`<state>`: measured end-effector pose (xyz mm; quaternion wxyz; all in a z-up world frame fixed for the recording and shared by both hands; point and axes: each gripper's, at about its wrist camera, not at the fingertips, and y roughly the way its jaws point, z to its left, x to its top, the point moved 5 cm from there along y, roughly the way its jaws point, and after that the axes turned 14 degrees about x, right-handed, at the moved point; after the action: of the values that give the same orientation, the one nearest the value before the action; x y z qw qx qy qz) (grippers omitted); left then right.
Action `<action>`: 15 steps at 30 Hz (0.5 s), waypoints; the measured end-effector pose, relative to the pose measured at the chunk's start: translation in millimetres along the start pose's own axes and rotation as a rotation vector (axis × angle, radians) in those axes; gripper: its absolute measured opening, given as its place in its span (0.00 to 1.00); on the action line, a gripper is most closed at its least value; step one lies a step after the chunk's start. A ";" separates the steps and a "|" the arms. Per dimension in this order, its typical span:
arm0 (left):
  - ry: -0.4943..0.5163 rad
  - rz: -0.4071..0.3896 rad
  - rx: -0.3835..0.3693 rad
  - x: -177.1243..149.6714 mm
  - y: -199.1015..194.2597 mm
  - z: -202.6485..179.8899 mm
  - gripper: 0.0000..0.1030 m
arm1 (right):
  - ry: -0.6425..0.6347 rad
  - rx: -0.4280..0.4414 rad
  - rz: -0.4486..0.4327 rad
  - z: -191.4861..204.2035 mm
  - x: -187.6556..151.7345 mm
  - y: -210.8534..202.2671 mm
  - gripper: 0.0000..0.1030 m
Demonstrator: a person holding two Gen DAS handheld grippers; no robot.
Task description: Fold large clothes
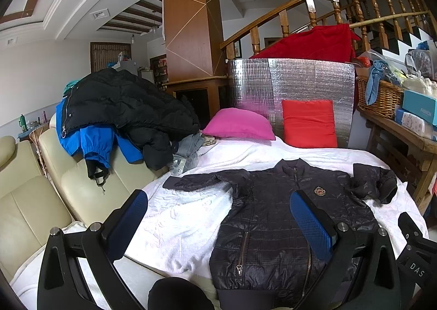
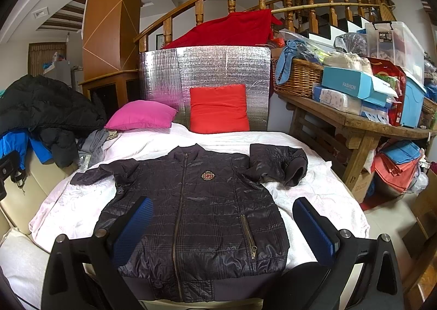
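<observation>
Right wrist: pillows (image 2: pixel 218 109) beyond jacket (image 2: pixel 196 217).

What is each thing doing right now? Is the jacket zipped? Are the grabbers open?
Jacket: flat on the bed, front up, zipped, unfolded.
Its left sleeve: bunched, bent inward.
Its right sleeve: stretched out sideways.
Pocket zip: shut.
Left gripper: open, empty, above the jacket.
Right gripper: open, empty, above the jacket.
Pink pillow: lying flat.
Red pillow: propped upright.
</observation>
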<state>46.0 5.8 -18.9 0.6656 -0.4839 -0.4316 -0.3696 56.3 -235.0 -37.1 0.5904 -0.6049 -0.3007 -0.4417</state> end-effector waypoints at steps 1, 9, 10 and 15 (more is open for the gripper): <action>-0.001 0.001 -0.001 0.0 0.2 0.1 1.00 | 0.000 0.001 0.000 -0.1 0.0 0.0 1.00; -0.001 0.004 0.002 -1.3 1.6 0.9 1.00 | 0.002 0.001 0.001 0.1 -0.3 0.2 1.00; -0.001 0.005 0.001 -1.3 1.6 0.9 1.00 | 0.001 0.002 0.001 0.1 -0.3 0.3 1.00; -0.002 0.006 0.002 -1.7 2.4 1.5 1.00 | 0.001 0.001 0.002 0.3 -0.5 0.5 1.00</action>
<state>47.2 8.0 -21.0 0.6666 -0.4850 -0.4313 -0.3667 56.6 -234.7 -37.8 0.5912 -0.6047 -0.3000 -0.4415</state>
